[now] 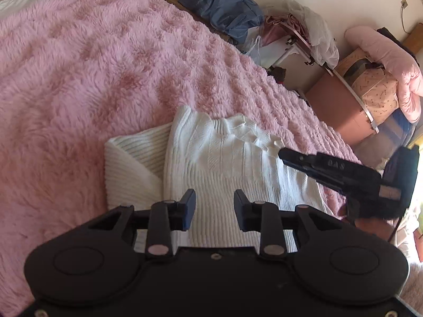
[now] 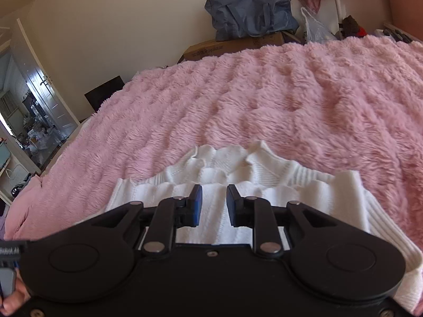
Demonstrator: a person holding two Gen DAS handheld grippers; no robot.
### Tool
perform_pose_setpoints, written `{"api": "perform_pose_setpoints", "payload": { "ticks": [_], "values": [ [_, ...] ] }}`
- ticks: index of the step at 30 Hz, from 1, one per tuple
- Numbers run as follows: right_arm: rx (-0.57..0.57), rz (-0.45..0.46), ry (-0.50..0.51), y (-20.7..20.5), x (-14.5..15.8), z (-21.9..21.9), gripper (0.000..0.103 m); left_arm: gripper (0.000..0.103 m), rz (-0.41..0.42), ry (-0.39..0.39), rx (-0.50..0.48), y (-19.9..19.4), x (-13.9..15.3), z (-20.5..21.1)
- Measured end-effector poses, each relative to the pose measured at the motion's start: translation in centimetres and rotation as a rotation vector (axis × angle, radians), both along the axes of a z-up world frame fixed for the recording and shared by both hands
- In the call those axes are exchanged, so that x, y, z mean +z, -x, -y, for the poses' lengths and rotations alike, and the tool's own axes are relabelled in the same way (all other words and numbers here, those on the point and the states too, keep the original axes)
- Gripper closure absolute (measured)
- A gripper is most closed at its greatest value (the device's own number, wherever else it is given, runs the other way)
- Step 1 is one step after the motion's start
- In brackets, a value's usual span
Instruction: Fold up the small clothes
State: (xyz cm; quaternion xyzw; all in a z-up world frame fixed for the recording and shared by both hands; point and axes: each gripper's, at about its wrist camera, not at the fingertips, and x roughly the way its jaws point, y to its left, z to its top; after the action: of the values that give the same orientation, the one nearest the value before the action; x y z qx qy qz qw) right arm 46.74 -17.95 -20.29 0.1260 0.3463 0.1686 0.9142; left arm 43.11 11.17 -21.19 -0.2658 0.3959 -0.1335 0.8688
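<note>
A fluffy pink blanket (image 1: 79, 84) covers the bed. On its near part lies a white ribbed knit sweater (image 1: 211, 163), partly folded, one panel tucked under at the left. The left claw (image 1: 214, 208) hangs over its near edge, jaws moderately apart and empty. The right claw (image 2: 214, 204) hangs over the sweater's frilled edge, jaws narrow with nothing between them.

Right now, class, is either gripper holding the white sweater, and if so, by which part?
Neither holds it. The left gripper and right gripper both hang over the white sweater with a clear gap between their pads and no fabric pinched.
</note>
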Motion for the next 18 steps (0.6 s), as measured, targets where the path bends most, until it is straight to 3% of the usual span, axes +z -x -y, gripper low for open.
{"api": "perform_pose_setpoints", "payload": {
  "ticks": [8, 14, 18],
  "values": [
    [-0.107, -0.092, 0.082, -1.2, -2.1, -2.4, 0.084, 0.072, -0.021, -0.001, -0.013, 0.5, -1.6, -0.9],
    [-0.077, -0.113, 0.12, 2.7, -1.4, -2.9, 0.084, 0.072, -0.032, 0.008, -0.014, 0.0, -1.7, -0.9],
    [-0.071, -0.129, 0.093, 6.8, -1.7, -2.5, 0.084, 0.072, -0.03, 0.0, -0.023, 0.0, -1.5, -0.9]
  ]
}}
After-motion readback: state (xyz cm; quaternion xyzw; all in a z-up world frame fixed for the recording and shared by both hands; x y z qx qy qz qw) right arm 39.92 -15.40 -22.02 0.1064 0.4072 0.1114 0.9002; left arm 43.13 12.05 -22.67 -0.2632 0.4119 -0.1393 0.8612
